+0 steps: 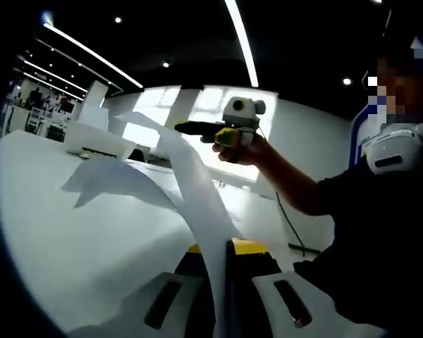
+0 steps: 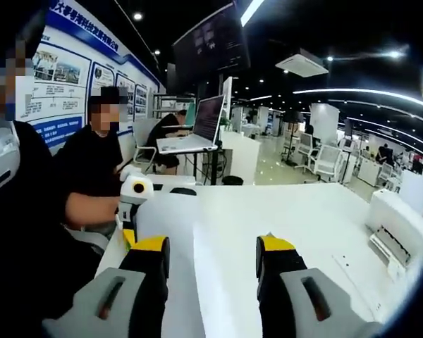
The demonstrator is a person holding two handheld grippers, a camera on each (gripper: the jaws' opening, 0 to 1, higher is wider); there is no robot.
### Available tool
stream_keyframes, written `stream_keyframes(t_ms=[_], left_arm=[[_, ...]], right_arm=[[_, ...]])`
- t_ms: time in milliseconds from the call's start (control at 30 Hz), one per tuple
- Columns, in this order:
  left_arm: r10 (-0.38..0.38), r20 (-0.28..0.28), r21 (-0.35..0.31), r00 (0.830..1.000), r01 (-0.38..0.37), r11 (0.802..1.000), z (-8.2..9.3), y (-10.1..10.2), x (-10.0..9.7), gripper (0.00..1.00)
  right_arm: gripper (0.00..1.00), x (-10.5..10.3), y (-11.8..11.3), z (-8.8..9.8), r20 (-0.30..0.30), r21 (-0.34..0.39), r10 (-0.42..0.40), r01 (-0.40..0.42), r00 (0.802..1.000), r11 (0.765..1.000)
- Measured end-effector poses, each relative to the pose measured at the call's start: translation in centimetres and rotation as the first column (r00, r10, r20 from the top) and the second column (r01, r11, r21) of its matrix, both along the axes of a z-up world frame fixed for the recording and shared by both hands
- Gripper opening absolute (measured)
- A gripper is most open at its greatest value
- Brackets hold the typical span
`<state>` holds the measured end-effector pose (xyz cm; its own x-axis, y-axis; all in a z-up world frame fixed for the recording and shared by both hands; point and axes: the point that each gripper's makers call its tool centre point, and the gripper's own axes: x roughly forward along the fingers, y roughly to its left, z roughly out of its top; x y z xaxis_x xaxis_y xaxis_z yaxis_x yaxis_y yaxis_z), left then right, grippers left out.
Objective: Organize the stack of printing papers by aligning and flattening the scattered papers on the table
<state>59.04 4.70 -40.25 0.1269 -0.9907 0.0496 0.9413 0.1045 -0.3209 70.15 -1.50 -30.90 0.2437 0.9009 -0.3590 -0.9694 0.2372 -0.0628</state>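
White printing paper sheets held up between two handheld grippers above the white table.

White table (image 1: 92, 239) serves as the landmark: a curled white paper sheet (image 1: 197, 197) rises above it, clamped at its lower edge between the closed jaws of the left gripper (image 1: 222, 282). The right gripper (image 1: 225, 134), held in a person's hand (image 1: 243, 149), meets the sheet's upper end; whether it grips there cannot be determined. In the right gripper view, the right gripper's yellow-tipped jaws stand apart over the table, with the left gripper beyond them. A white printer (image 2: 398, 225) sits at the table's far edge.
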Motion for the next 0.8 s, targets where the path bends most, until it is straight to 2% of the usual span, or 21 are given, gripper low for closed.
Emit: stream_keyframes(t_ms=[800], left_arm=[[0.012,-0.001,-0.008,1.000,-0.012,1.000,0.1,-0.2,-0.3,0.07]], right_arm=[[0.44,0.8,-5.8,-0.1,-0.030,0.029,-0.103,0.104,0.994,0.994]])
